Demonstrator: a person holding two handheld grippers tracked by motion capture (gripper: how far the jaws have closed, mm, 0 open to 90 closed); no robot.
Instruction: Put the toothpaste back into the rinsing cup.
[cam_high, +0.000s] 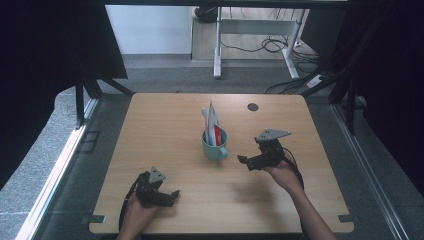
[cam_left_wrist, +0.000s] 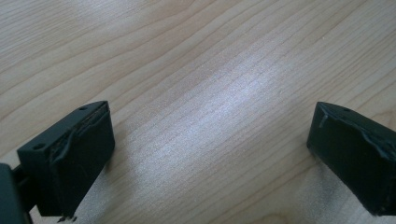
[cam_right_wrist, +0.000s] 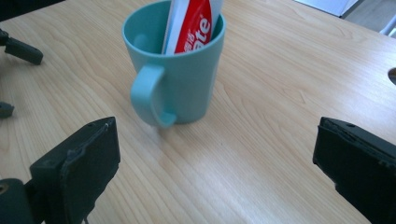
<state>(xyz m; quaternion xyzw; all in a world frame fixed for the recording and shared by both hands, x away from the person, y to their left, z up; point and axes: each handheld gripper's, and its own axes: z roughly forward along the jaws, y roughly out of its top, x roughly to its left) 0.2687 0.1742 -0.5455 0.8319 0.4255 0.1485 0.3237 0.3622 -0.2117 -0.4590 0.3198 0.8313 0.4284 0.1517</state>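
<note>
While the teal plastic mug (cam_right_wrist: 180, 70) holding a red-and-white toothpaste tube (cam_right_wrist: 191, 25) stands mid-tabletop, the right gripper (cam_right_wrist: 215, 163) faces it, jaws spread and empty; the left gripper (cam_left_wrist: 210, 158) near the front edge is likewise released.

A teal plastic mug (cam_high: 215, 147) stands upright mid-tabletop, handle toward six o'clock, holding a red-and-white toothpaste tube (cam_high: 214, 122) and a toothbrush (cam_high: 205, 121).
</note>
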